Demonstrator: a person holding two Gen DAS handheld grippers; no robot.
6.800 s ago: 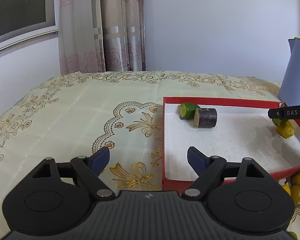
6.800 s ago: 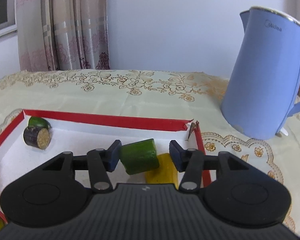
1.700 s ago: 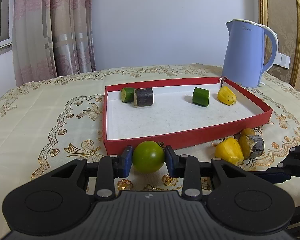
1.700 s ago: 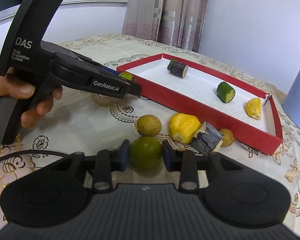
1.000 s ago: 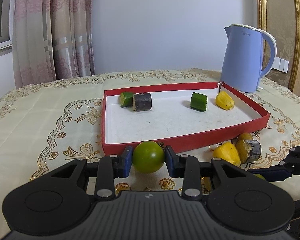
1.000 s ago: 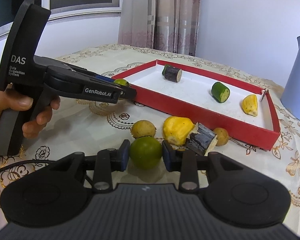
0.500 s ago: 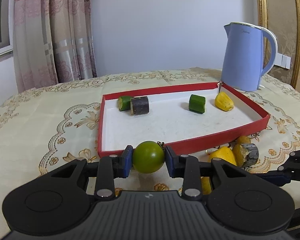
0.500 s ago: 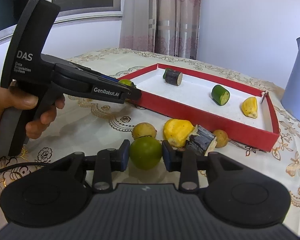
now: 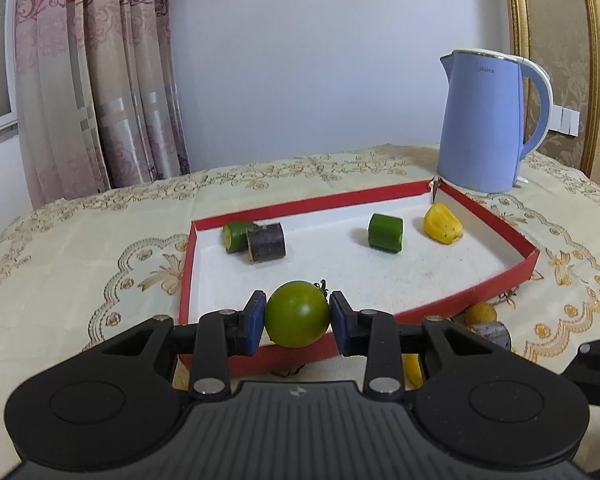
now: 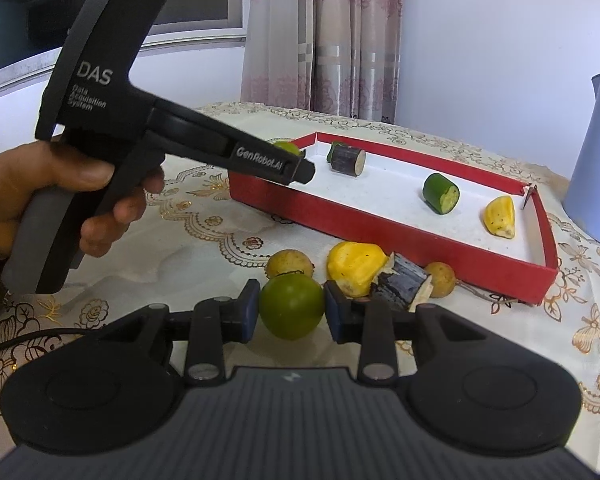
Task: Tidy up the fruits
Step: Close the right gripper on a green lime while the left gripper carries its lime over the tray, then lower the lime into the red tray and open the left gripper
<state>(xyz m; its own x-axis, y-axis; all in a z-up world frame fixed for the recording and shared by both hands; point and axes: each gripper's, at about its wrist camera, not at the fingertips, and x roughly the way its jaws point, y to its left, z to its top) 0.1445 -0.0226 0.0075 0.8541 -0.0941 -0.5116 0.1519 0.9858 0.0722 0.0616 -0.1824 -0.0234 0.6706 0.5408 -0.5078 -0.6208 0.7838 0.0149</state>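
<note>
Left tongs (image 9: 297,317) were clamped on a round green fruit (image 9: 297,314), held over the near wall of the shallow red cardboard tray (image 9: 496,222); the white floor lay just ahead. Right tongs (image 10: 291,313) gripped a second green round fruit (image 10: 291,306) above the desk, tray well beyond.

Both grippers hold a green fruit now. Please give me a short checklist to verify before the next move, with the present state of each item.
1. Left gripper shut on its green fruit: ok.
2. Right gripper shut on the second green fruit: ok.
3. Left fruit above the red tray's near wall: ok.
4. Free white floor in the tray ahead of the left fruit: ok.
5. Right fruit lifted off the tablecloth: cannot tell.
6. Loose pieces close beside the right gripper, yellow piece and dark piece: not ok, may be bumped.
</note>
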